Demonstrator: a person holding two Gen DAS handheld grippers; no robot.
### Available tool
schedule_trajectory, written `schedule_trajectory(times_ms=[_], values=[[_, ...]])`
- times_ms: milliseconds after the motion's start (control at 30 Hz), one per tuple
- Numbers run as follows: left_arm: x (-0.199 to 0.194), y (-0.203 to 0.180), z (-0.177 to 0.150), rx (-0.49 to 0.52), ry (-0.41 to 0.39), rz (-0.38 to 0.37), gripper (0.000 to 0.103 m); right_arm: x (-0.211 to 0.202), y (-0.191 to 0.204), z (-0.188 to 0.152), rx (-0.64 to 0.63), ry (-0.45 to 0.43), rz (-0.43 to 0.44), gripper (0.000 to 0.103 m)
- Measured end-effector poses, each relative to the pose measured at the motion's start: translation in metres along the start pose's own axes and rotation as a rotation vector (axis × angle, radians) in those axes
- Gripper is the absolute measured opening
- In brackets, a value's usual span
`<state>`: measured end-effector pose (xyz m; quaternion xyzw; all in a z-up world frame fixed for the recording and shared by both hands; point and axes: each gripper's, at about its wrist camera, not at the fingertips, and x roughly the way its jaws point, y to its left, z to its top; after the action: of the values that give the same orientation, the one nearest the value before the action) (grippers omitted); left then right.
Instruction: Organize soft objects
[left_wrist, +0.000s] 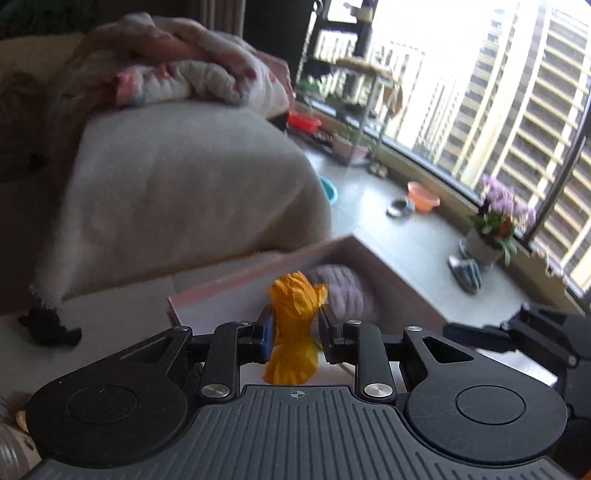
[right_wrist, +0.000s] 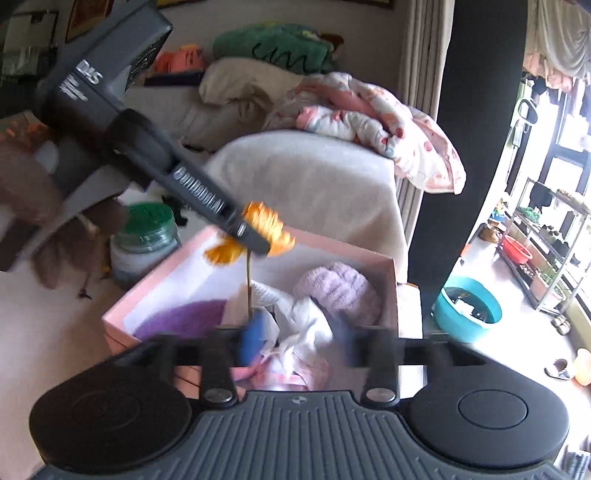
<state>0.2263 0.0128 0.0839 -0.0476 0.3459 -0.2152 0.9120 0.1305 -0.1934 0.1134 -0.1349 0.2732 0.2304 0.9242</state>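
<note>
My left gripper (left_wrist: 295, 325) is shut on an orange crinkled cloth (left_wrist: 295, 314) and holds it above the near edge of a pink box (left_wrist: 258, 266). In the right wrist view the left gripper (right_wrist: 258, 232) hangs over the box's (right_wrist: 384, 266) far rim with the orange cloth (right_wrist: 266, 225). Inside lie a lilac knitted piece (right_wrist: 336, 288), a purple fuzzy cloth (right_wrist: 184, 317) and a white cloth (right_wrist: 306, 325). My right gripper (right_wrist: 295, 339) is open, blurred, just above the white cloth. Its tip shows at the right edge of the left wrist view (left_wrist: 480, 336).
A grey-covered sofa (left_wrist: 184, 184) with a pink-patterned blanket (left_wrist: 192, 70) stands behind the box. A green-lidded jar (right_wrist: 147, 236) sits left of the box. A teal basin (right_wrist: 469, 310) is to the right. An orange bowl (left_wrist: 423, 195), slippers (left_wrist: 465, 273) and a flower pot (left_wrist: 487, 236) lie by the window.
</note>
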Motion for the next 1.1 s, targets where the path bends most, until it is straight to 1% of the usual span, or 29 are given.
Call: schedule_trajectory(times_ms=[33, 67, 133, 167, 200, 233, 267, 300, 333, 367, 400, 433, 467, 533, 600, 667, 733, 767, 867, 967, 1100], values=[[-0.009, 0.005, 0.004, -0.042, -0.030, -0.034, 0.028, -0.004, 0.001, -0.001, 0.005, -0.018, 0.002, 0.064], [-0.014, 0.009, 0.008, -0.089, -0.036, -0.077, 0.028, -0.008, 0.001, -0.001, 0.006, -0.030, 0.004, 0.064], [-0.018, 0.013, 0.010, -0.143, 0.004, -0.171, 0.028, -0.014, 0.002, 0.000, 0.013, -0.049, -0.003, 0.064], [-0.019, 0.010, 0.007, -0.141, 0.029, -0.186, 0.028, -0.018, 0.001, 0.001, 0.020, -0.060, -0.008, 0.064], [-0.018, 0.004, 0.003, -0.126, 0.035, -0.174, 0.028, -0.022, -0.001, 0.001, 0.029, -0.072, -0.013, 0.064], [-0.018, -0.002, -0.003, -0.104, 0.024, -0.143, 0.028, -0.025, -0.002, 0.001, 0.040, -0.083, -0.016, 0.064], [-0.020, -0.002, -0.006, -0.088, -0.005, -0.103, 0.028, -0.029, -0.004, 0.001, 0.053, -0.095, -0.019, 0.064], [-0.026, -0.003, -0.008, -0.081, -0.044, -0.082, 0.028, -0.031, -0.007, 0.002, 0.068, -0.105, -0.022, 0.065], [-0.031, 0.004, -0.006, -0.086, -0.085, -0.101, 0.028, -0.034, -0.008, 0.002, 0.084, -0.114, -0.026, 0.065], [-0.041, 0.008, -0.005, -0.107, -0.132, -0.138, 0.028, -0.035, -0.010, 0.002, 0.092, -0.118, -0.031, 0.065], [-0.051, 0.011, -0.006, -0.132, -0.180, -0.158, 0.028, -0.036, -0.010, 0.000, 0.091, -0.116, -0.036, 0.066], [-0.061, 0.013, -0.006, -0.150, -0.222, -0.154, 0.028, -0.036, -0.010, 0.000, 0.087, -0.114, -0.045, 0.066], [-0.073, 0.015, -0.007, -0.156, -0.253, -0.136, 0.028, -0.036, -0.010, -0.001, 0.085, -0.111, -0.052, 0.066], [-0.095, 0.018, -0.012, -0.143, -0.288, -0.089, 0.028, -0.037, -0.013, -0.002, 0.096, -0.108, -0.054, 0.065], [-0.124, 0.022, -0.026, -0.129, -0.326, -0.041, 0.028, -0.040, -0.016, -0.004, 0.115, -0.110, -0.054, 0.066], [-0.155, 0.030, -0.044, -0.136, -0.360, 0.039, 0.028, -0.041, -0.019, -0.006, 0.138, -0.110, -0.060, 0.066], [-0.183, 0.046, -0.067, -0.175, -0.392, 0.137, 0.028, -0.040, -0.020, -0.007, 0.161, -0.104, -0.065, 0.066], [-0.193, 0.054, -0.077, -0.197, -0.393, 0.180, 0.028, -0.040, -0.019, -0.007, 0.167, -0.100, -0.065, 0.066], [-0.212, 0.080, -0.107, -0.262, -0.338, 0.291, 0.028, -0.035, -0.008, -0.005, 0.157, -0.092, -0.044, 0.066], [-0.220, 0.101, -0.136, -0.314, -0.282, 0.326, 0.028, -0.034, 0.015, 0.002, 0.109, -0.098, -0.002, 0.065], [-0.228, 0.119, -0.156, -0.374, -0.276, 0.344, 0.028, -0.035, 0.051, 0.019, 0.031, -0.104, 0.064, 0.065]])
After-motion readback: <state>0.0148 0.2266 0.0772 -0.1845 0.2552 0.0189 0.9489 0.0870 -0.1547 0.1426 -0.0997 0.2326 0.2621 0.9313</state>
